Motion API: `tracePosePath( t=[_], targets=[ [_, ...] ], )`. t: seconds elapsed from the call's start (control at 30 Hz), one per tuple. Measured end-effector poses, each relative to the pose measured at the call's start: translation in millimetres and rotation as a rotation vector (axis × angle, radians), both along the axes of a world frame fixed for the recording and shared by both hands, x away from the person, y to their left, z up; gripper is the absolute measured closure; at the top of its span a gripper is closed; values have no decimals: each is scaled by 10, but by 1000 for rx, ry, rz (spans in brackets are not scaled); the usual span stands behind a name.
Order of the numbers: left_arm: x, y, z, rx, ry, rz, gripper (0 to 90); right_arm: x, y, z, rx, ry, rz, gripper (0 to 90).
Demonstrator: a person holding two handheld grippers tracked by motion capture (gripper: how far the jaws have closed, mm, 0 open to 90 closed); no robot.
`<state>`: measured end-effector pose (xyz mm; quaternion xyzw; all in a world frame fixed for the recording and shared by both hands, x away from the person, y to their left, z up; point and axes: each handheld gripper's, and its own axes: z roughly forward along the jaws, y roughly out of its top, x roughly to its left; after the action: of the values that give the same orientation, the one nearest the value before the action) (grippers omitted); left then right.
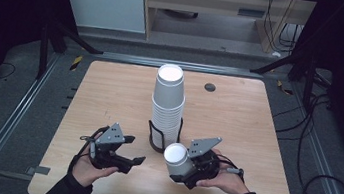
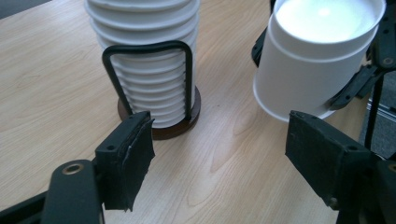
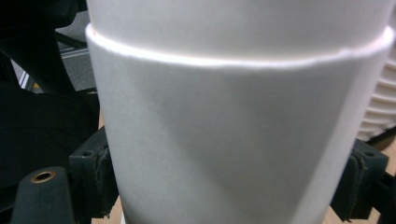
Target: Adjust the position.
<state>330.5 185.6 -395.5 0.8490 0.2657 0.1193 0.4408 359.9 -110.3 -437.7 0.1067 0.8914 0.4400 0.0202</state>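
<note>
Paper cup [image 1: 176, 158] gripped in the right gripper [image 1: 185, 169], beside the stack of cups [image 1: 167, 107].

The right jaws clamp the cup's sides, holding it tilted just above the table [image 1: 109, 99]. The left gripper [image 1: 135, 153] hovers apart, its jaws part open and empty. Judged best: squeeze lightly to avoid denting the wall, and keep clear of the wire holder [image 2: 149, 79].
</note>
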Motion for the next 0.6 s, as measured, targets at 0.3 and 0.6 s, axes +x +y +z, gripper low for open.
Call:
tracePosePath(
  t=[0.3,0.6],
  targets=[
    [51,-131,115,-3,13,-60,206,71,84,65,-13,-34,8,150],
    [22,-315,75,-7,37,-130,198,44,168,-16,-29,-33,43,149]
  ],
)
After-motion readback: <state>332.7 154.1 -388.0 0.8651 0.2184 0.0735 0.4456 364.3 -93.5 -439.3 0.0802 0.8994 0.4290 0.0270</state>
